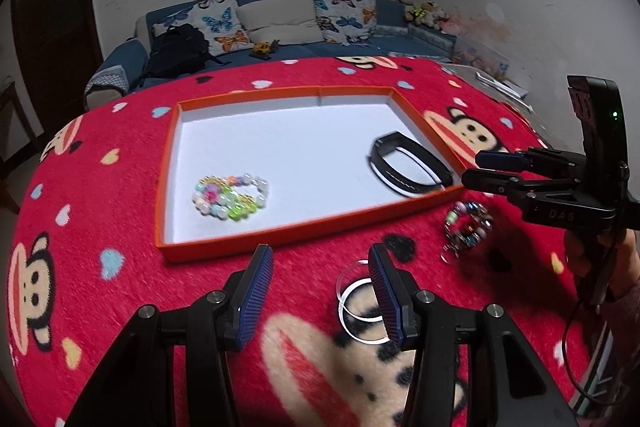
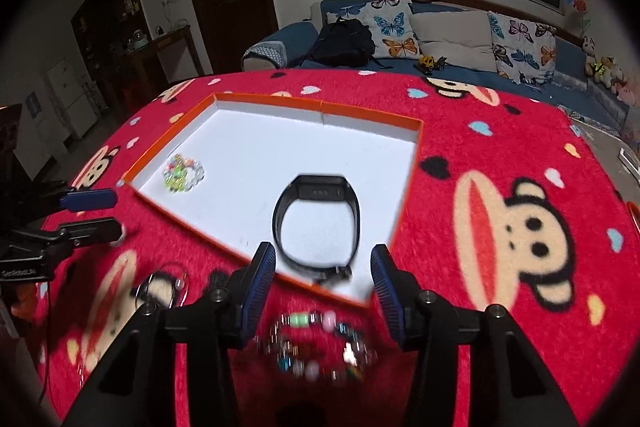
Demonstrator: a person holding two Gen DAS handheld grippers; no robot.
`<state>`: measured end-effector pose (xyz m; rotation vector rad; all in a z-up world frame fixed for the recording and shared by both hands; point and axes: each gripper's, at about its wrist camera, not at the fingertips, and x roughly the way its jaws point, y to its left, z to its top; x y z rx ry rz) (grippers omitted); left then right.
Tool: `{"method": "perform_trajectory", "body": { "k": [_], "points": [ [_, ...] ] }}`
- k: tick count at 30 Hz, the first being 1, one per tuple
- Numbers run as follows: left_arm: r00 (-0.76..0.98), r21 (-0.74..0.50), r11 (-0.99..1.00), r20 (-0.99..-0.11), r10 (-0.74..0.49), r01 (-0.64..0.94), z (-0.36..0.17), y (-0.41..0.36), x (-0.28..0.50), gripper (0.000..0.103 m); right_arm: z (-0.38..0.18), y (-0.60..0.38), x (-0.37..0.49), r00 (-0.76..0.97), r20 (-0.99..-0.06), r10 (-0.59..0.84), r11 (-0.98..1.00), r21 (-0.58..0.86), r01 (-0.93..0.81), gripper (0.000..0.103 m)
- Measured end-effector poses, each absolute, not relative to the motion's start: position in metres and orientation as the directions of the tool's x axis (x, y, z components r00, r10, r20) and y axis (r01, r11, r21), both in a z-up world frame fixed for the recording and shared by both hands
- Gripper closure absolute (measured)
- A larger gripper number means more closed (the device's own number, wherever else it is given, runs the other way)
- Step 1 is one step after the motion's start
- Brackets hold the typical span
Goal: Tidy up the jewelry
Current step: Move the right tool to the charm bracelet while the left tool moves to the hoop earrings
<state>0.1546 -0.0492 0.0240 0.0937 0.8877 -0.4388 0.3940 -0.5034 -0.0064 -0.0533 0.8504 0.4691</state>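
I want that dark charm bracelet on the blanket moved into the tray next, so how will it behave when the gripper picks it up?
The charm bracelet looks like loose beads strung together, so it will probably sag and dangle rather than hold its ring shape. Its rounded, glossy beads may slip between the right gripper pads. The fuzzy blanket could snag it if dragged.

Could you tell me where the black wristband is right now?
The black wristband lies inside the orange tray, at its near right corner, apart from the pastel bead bracelet.

"DAG" on the right gripper body
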Motion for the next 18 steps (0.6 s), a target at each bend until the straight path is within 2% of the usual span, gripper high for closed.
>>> {"method": "perform_trajectory", "body": {
  "k": [18],
  "points": [
    [0.486, -0.106, 0.887, -0.804, -0.343, 0.450, -0.003, -0.067, 0.127, 0.050, -0.035, -0.517, 0.359, 0.489, -0.794, 0.362, 0.900, 0.160, -0.406, 0.048]
  ]
}}
